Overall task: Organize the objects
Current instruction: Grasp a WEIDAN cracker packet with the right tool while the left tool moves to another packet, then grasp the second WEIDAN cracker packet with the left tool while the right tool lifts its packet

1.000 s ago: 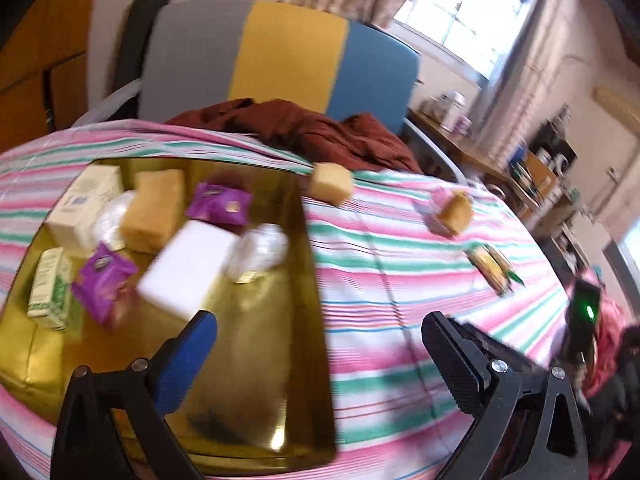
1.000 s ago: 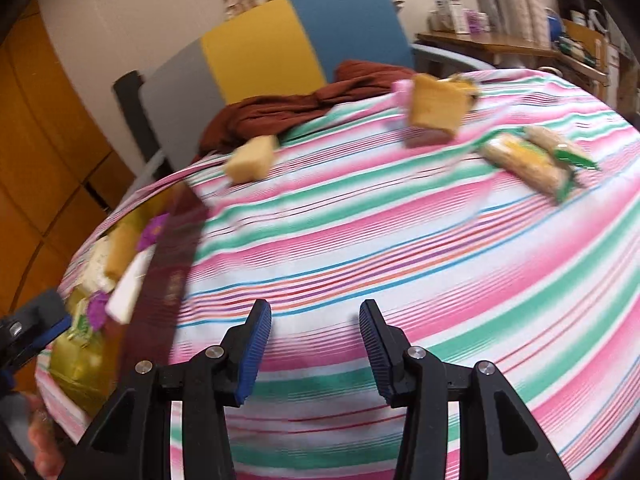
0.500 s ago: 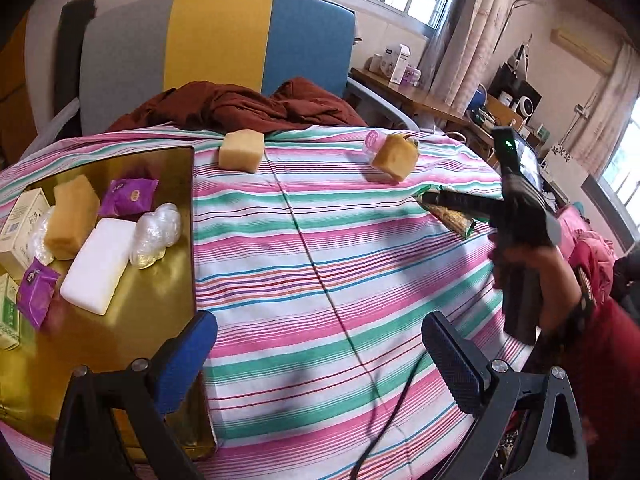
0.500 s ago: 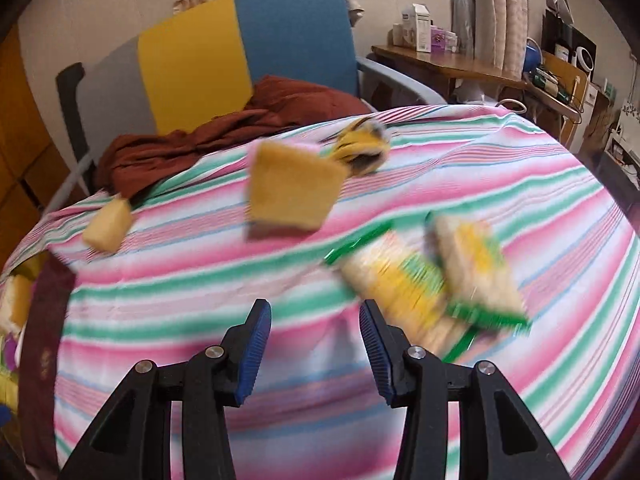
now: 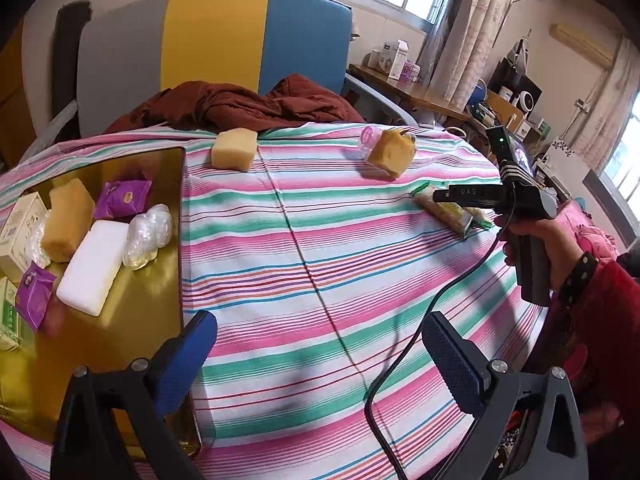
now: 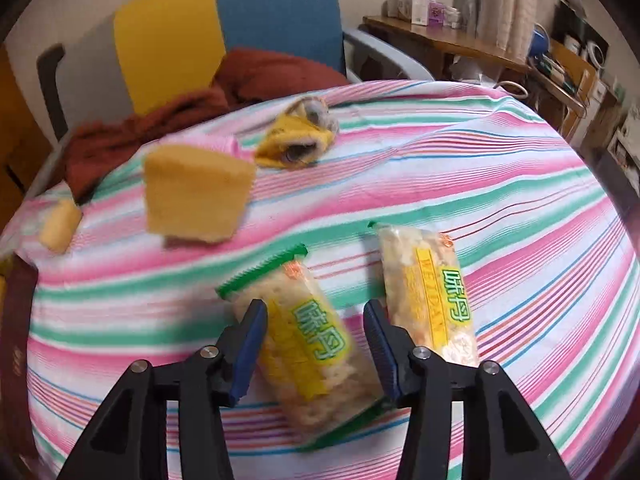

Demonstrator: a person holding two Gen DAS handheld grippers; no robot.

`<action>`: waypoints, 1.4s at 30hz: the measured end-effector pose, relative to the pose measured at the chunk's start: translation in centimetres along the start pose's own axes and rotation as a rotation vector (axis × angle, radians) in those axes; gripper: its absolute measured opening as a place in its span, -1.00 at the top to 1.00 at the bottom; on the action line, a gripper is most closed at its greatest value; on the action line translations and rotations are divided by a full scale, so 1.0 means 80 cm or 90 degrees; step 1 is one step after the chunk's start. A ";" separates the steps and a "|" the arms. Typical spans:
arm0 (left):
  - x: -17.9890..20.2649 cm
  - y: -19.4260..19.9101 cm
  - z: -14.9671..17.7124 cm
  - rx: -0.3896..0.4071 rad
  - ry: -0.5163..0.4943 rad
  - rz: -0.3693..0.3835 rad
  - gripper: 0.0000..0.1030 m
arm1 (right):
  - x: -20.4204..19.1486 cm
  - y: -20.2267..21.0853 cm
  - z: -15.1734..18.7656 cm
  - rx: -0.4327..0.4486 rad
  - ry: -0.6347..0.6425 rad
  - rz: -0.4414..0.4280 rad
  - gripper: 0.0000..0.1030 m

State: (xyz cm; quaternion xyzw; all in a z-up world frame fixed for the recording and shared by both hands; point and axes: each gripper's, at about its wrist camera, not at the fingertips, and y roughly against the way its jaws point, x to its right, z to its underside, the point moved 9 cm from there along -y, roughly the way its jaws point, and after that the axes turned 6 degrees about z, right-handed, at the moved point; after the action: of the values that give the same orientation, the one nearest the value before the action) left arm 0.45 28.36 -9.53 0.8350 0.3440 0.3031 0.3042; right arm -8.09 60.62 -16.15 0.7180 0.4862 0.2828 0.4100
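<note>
Two clear snack packets with yellow and green labels lie on the striped tablecloth (image 5: 320,248). My right gripper (image 6: 314,312) hangs over the left packet (image 6: 308,336), which lies between the opening jaws; the pads do not press on it. The other packet (image 6: 432,300) lies just to the right. In the left wrist view a hand (image 5: 536,240) holds the right gripper (image 5: 444,194) over the packets (image 5: 448,214). My left gripper (image 5: 316,328) stands wide open and empty, beside the gold tray (image 5: 132,320).
The tray holds a white bar (image 5: 94,266), a sponge (image 5: 68,220), purple sachets (image 5: 122,198), a clear-wrapped lump (image 5: 148,236) and boxes (image 5: 20,224). A yellow sponge (image 6: 196,196), a pale sponge (image 5: 234,148) and a crumpled yellow wrapper (image 6: 298,136) lie on the cloth. A chair (image 5: 216,40) with a rust-red garment (image 5: 248,100) stands behind. A black cable (image 5: 420,340) crosses the front right.
My right gripper has swept right across the table, from near the tray to over the snack packets, and its jaws have widened. The left view has swung right, off the tray.
</note>
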 end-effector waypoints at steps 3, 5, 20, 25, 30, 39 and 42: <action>0.004 0.006 -0.006 0.016 -0.007 0.002 -1.00 | 0.003 -0.002 0.015 -0.054 -0.083 -0.087 -0.12; 0.007 0.006 -0.011 0.020 -0.006 0.003 -1.00 | -0.010 0.007 0.028 -0.055 -0.134 -0.163 -0.11; 0.030 -0.026 -0.038 0.014 -0.001 0.007 -1.00 | 0.067 0.070 0.039 0.110 -0.200 -0.019 -0.11; 0.049 -0.047 -0.042 -0.012 -0.044 0.000 -1.00 | 0.079 0.026 0.018 0.060 -0.169 0.027 -0.12; 0.062 -0.070 -0.053 -0.030 -0.083 -0.009 -1.00 | 0.087 -0.006 0.024 0.043 -0.116 0.053 -0.13; 0.097 -0.148 -0.089 -0.050 -0.166 -0.014 -1.00 | 0.089 0.004 0.041 0.075 -0.143 0.051 0.03; 0.113 -0.183 -0.094 -0.072 -0.198 -0.008 -0.99 | 0.096 0.019 0.055 0.089 -0.182 0.058 0.03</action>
State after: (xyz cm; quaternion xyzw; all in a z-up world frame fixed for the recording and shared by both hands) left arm -5.38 45.95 -12.56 0.8511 0.2804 0.1871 0.4026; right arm -1.05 66.09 -17.00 0.7991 0.4084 0.1614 0.4107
